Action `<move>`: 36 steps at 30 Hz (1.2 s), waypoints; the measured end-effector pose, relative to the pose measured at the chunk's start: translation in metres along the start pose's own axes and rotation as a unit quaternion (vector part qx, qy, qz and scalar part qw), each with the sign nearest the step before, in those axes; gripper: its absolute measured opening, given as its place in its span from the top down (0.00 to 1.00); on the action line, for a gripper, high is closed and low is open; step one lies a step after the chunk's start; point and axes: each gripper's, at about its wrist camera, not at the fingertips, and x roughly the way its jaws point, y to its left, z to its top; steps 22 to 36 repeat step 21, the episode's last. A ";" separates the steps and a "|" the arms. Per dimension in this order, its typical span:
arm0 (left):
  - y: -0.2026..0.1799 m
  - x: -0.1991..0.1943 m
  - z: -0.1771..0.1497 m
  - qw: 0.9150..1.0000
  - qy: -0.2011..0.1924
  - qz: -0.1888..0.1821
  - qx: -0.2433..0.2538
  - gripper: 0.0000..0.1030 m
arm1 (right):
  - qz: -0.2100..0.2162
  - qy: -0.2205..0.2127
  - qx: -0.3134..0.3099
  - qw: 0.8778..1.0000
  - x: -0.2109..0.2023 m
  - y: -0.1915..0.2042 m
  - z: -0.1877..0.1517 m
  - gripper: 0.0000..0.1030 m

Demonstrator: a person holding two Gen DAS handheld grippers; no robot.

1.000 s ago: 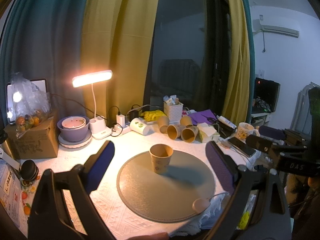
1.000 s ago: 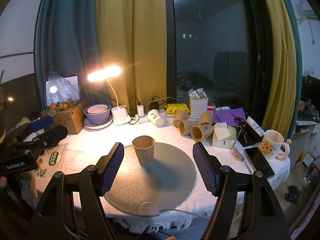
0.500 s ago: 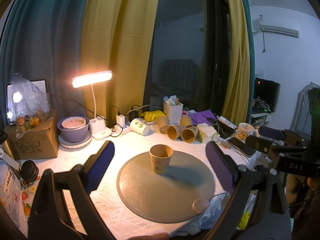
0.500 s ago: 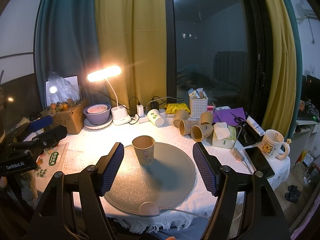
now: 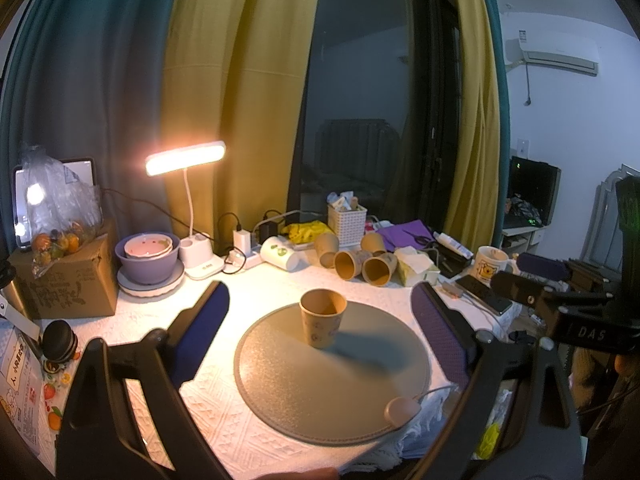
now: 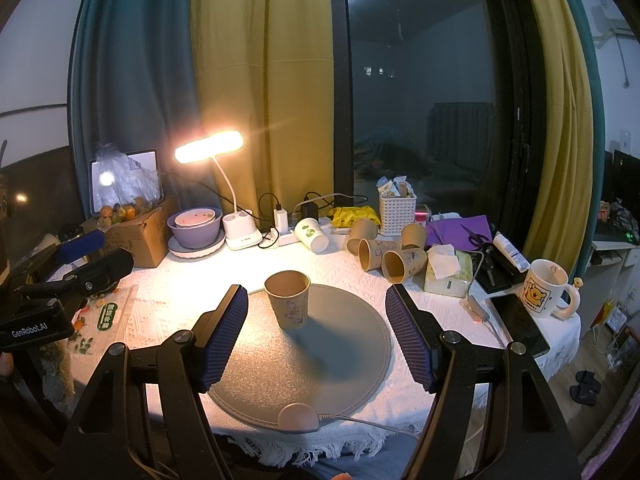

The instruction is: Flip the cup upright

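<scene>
A brown paper cup [image 5: 322, 323] stands upright, mouth up, on the far part of a round grey mat [image 5: 332, 372]; it also shows in the right wrist view [image 6: 288, 299] on the same mat [image 6: 312, 364]. My left gripper [image 5: 320, 300] is open and empty, held back from the cup, which sits between its fingers in view. My right gripper [image 6: 316, 296] is open and empty, with the cup a little left of centre between its fingers. Neither gripper touches the cup.
Several brown paper cups [image 6: 384, 256] lie on their sides at the back by a white basket [image 6: 397, 213]. A lit desk lamp [image 6: 224, 184], purple bowls [image 6: 195, 226], a cardboard box [image 6: 140, 236], a tissue pack [image 6: 446, 272], a mug [image 6: 546, 288] and a phone [image 6: 520, 328] crowd the table edges.
</scene>
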 end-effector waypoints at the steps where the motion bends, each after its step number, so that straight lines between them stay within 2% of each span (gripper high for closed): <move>1: 0.000 0.000 0.000 1.000 0.000 0.000 0.000 0.10 | 0.000 -0.001 0.000 1.000 0.000 0.000 0.000 0.28; 36: -0.002 -0.006 0.003 1.000 -0.005 -0.005 0.002 0.10 | 0.001 -0.002 -0.002 1.000 0.000 0.000 -0.001 0.28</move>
